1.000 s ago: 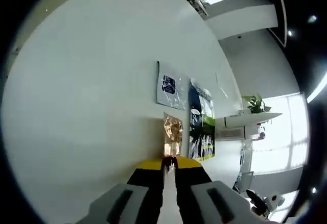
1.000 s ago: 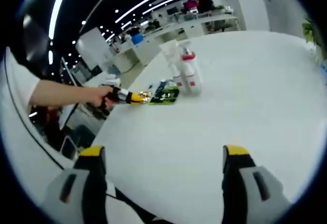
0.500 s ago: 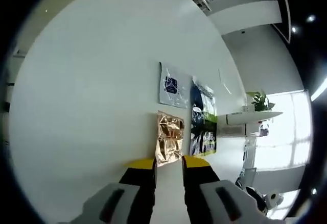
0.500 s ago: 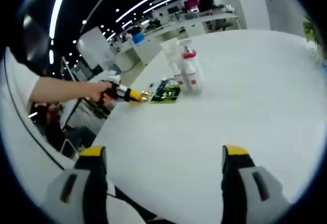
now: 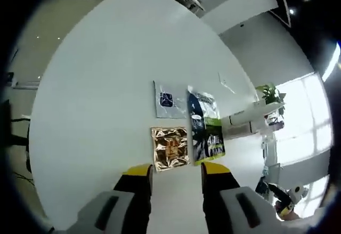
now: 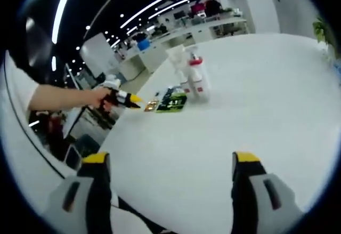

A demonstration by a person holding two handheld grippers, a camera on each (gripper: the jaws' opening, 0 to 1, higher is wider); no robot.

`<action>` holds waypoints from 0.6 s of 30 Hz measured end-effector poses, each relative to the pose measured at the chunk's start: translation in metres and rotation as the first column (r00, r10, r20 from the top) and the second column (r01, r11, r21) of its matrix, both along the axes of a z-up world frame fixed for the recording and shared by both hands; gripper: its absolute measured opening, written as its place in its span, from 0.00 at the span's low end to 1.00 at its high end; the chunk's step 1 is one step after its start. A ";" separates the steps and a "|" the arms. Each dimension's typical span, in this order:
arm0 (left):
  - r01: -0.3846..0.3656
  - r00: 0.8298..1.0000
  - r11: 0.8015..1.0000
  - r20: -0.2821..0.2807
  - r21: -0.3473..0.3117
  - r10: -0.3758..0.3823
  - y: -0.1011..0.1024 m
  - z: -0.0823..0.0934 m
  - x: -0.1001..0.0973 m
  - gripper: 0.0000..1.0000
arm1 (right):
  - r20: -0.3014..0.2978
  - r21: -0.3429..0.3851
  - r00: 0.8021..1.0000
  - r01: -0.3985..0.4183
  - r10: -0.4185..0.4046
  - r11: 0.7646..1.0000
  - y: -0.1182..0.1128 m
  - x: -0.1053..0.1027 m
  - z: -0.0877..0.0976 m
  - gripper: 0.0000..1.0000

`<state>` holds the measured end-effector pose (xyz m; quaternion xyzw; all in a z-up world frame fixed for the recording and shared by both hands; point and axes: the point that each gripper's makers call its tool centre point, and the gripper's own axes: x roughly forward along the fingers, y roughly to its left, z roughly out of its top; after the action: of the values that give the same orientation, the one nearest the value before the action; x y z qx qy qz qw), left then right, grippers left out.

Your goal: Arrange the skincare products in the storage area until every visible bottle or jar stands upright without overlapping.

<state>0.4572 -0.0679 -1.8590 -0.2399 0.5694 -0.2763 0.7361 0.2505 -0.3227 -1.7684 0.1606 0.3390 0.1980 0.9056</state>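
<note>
Three flat sachets lie side by side on the white table: a gold sachet, a dark green sachet and a silver-white sachet. My left gripper is open just short of the gold sachet, touching nothing. Two white bottles stand close beyond the sachets. In the right gripper view these bottles, one a red-capped bottle, stand upright behind the sachets. The left gripper, held by a hand, points at them. My right gripper hangs open and empty over bare table, far from them.
A person's arm reaches in from the left of the right gripper view. A potted plant stands past the table. Office desks sit in the background. The table edge runs close to my right gripper.
My left gripper was shut on the gold sachet's edge, then opened, let it go and drew back. The gold sachet now lies flat. The right gripper has stayed put.
</note>
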 end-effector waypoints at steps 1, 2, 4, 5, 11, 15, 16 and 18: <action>0.008 1.000 1.000 0.013 0.004 -0.008 -0.001 0.002 -0.004 0.38 | 0.010 0.001 1.000 0.006 -0.006 1.000 -0.001 0.001 0.001 0.94; 0.015 0.999 1.000 0.030 0.007 -0.015 -0.002 0.003 -0.004 0.39 | 0.013 0.003 1.000 0.008 -0.008 1.000 -0.001 0.002 0.002 0.94; 0.025 0.993 0.999 0.111 0.026 -0.027 -0.004 0.010 -0.012 0.42 | 0.029 0.015 1.000 0.006 -0.007 1.000 -0.001 0.006 0.004 0.95; 0.030 0.991 0.999 0.133 0.024 -0.033 -0.006 0.014 -0.016 0.44 | 0.031 0.016 1.000 0.004 -0.004 1.000 -0.001 0.007 0.005 0.96; -0.024 0.945 1.000 0.325 -0.008 0.025 -0.006 0.053 -0.042 0.55 | 0.069 0.026 0.996 -0.063 0.061 0.998 0.006 0.024 0.011 0.96; -0.055 0.909 0.998 0.414 -0.001 0.051 0.000 0.081 -0.056 0.63 | 0.100 0.037 0.991 -0.097 0.092 0.995 0.010 0.035 0.019 0.98; -0.054 0.905 0.999 0.422 -0.001 0.049 0.000 0.083 -0.056 0.65 | 0.104 0.039 0.990 -0.100 0.096 0.994 0.011 0.036 0.020 0.98; -0.065 0.855 0.998 0.516 0.002 0.055 0.003 0.109 -0.058 0.70 | 0.124 0.051 0.986 -0.119 0.112 0.992 0.015 0.043 0.027 0.99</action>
<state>0.3997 -0.0653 -1.7502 -0.1676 0.3463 -0.3019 0.8723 0.2934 -0.3079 -1.7417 0.1548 0.2866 0.2693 0.9063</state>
